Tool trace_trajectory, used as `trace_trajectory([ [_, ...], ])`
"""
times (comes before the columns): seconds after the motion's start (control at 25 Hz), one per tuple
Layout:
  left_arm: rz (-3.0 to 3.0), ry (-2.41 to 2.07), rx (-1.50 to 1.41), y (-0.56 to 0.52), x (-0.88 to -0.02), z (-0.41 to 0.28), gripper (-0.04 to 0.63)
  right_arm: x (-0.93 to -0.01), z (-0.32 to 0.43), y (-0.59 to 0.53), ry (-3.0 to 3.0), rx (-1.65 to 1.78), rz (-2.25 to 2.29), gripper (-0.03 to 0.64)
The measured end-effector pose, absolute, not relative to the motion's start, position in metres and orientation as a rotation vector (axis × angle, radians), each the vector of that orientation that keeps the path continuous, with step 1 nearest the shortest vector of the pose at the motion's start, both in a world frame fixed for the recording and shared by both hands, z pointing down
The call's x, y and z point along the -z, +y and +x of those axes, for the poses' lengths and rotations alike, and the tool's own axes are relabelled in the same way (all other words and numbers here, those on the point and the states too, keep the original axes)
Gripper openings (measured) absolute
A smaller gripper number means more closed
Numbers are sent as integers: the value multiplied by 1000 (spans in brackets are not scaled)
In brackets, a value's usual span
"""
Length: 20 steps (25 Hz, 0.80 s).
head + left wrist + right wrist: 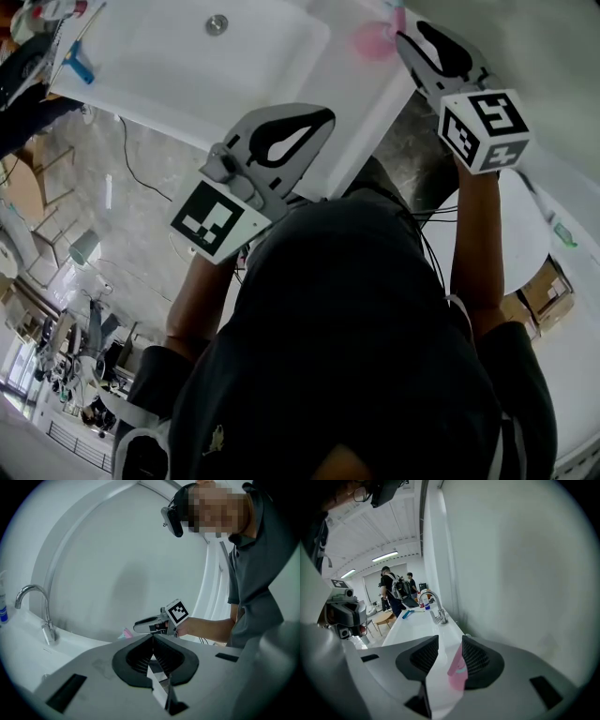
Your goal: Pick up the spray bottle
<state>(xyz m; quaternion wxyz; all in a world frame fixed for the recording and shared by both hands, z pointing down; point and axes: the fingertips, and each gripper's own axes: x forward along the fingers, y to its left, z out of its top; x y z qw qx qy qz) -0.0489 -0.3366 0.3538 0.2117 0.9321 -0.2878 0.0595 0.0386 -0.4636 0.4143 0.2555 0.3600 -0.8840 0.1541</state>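
Observation:
The pink spray bottle (375, 39) stands on the back ledge of the white sink (169, 66), by the wall. In the right gripper view the bottle (457, 670) sits between the open jaws of my right gripper (450, 641), close to the right-hand pad, and no pad presses on it. In the head view my right gripper (405, 39) points at it from the right. My left gripper (323, 117) hovers over the sink's front edge, away from the bottle. Its jaws (153, 637) are shut, with nothing between them. The left gripper view shows the bottle (126, 633) small, under the right gripper.
A chrome faucet (436, 606) rises on the ledge beyond the bottle, with small bottles (424, 599) behind it. A blue-handled tool (80, 64) lies at the sink's far end. The wall (511, 573) runs close along the right. People (391, 590) stand far back.

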Motion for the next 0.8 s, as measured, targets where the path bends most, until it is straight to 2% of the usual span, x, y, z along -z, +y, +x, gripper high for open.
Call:
trace_trajectory([
  [0.28, 2550, -826, -173, -345, -369, -57, 6, -447, 29, -479, -2367, -471, 940, 189],
  [0.8, 2509, -865, -191, -353, -387, -65, 6, -496, 21, -497, -2315, -525, 932, 188],
])
